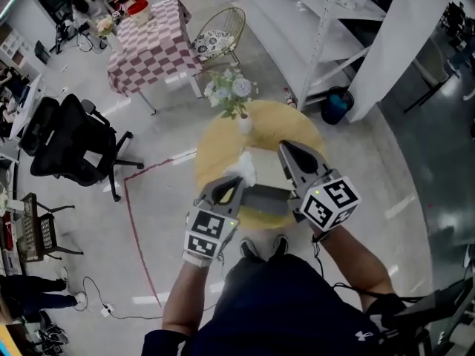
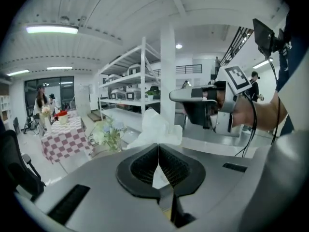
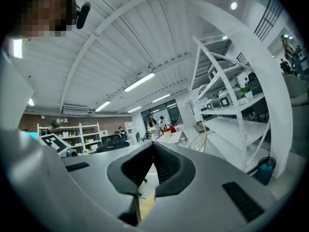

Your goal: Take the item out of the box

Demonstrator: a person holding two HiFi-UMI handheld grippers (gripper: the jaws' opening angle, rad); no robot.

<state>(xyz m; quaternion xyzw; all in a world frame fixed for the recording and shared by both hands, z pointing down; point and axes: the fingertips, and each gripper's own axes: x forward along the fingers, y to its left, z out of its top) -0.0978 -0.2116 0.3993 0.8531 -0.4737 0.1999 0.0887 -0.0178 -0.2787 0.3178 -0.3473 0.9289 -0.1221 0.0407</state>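
Head view: L tool (image 1: 236, 179) clamped on crumpled white item (image 1: 244, 167) over round yellow counter (image 1: 214, 153); R tool (image 1: 285, 148) closed, holding nothing.

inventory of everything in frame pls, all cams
round table: 1, yellow, mid-floor
flower vase: 1, white with pale flowers, on the round table's far edge
box: 1, grey, over the round table, between the grippers
white item: 1, white, crumpled, sticking out of the left gripper's jaws
checked table: 1, red and white cloth, far left
wire chair: 1, pale, beside the checked table
office chair: 1, black, left
shelving: at least 1 unit, white, far right
bin: 1, blue, at the shelving's foot
floor tape: 1 line, red, left of the round table
left gripper: 1, grey, shut on the white item
right gripper: 1, grey, shut, nothing in it
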